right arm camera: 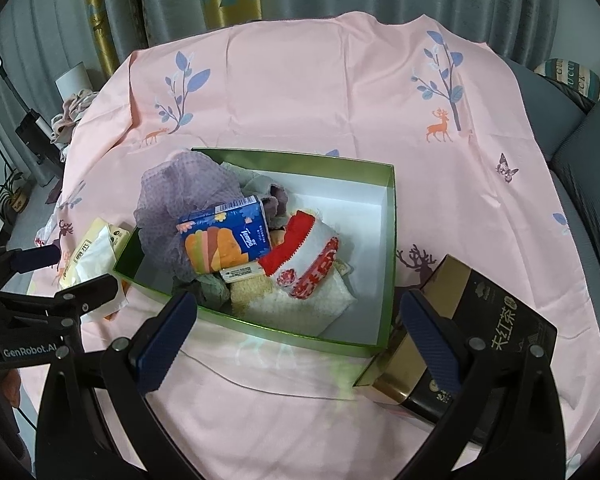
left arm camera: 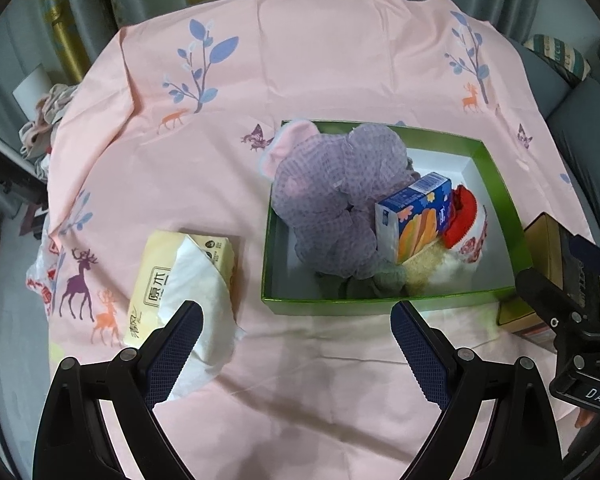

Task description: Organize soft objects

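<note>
A green box (left arm camera: 496, 184) (right arm camera: 388, 240) stands on the pink cloth. It holds a purple mesh fabric (left arm camera: 328, 192) (right arm camera: 172, 196), a blue tissue pack (left arm camera: 416, 216) (right arm camera: 224, 240), a red and white cloth (left arm camera: 464, 220) (right arm camera: 312, 256), grey-green socks (left arm camera: 360, 284) and a beige towel (right arm camera: 300, 300). A yellow tissue pack (left arm camera: 180, 276) (right arm camera: 92, 252) lies left of the box with a sheet pulled out. My left gripper (left arm camera: 296, 340) is open and empty, low in front of the box. My right gripper (right arm camera: 296, 340) is open and empty, at the box's near edge.
A black and gold tea box (right arm camera: 472, 328) (left arm camera: 540, 240) lies right of the green box, beside my right finger. The pink cloth (left arm camera: 340, 60) covers the table. Curtains hang behind. Crumpled clothes (left arm camera: 48, 116) sit at the far left, a grey sofa (right arm camera: 588, 148) at right.
</note>
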`<state>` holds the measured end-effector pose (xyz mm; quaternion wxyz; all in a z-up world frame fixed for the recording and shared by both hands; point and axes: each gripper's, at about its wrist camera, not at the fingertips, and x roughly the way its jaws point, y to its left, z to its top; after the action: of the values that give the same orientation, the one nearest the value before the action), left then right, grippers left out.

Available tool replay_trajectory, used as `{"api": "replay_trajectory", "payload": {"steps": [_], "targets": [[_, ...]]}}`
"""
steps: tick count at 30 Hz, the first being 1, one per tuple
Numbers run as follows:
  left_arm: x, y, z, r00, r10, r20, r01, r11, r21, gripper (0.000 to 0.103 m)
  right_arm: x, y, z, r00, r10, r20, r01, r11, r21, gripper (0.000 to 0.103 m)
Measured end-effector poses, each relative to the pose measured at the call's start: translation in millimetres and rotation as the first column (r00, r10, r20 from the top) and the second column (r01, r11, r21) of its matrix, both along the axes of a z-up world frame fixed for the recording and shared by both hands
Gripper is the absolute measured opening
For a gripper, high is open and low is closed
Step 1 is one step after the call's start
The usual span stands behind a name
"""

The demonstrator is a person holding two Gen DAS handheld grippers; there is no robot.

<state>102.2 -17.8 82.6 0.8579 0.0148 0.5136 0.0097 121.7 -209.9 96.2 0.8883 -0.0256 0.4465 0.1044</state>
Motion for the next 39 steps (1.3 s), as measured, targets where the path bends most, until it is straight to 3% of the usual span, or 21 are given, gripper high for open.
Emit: {"api": "replay_trajectory", "payload": {"steps": [39], "targets": [[14, -1, -13, 1.0, 0.007, -0.023, -0.007, 1.0, -0.001, 0.095, 15, -2, -15, 1.0, -0.002, -0.026, 0.002, 1.0, -0.002, 0.102]]}}
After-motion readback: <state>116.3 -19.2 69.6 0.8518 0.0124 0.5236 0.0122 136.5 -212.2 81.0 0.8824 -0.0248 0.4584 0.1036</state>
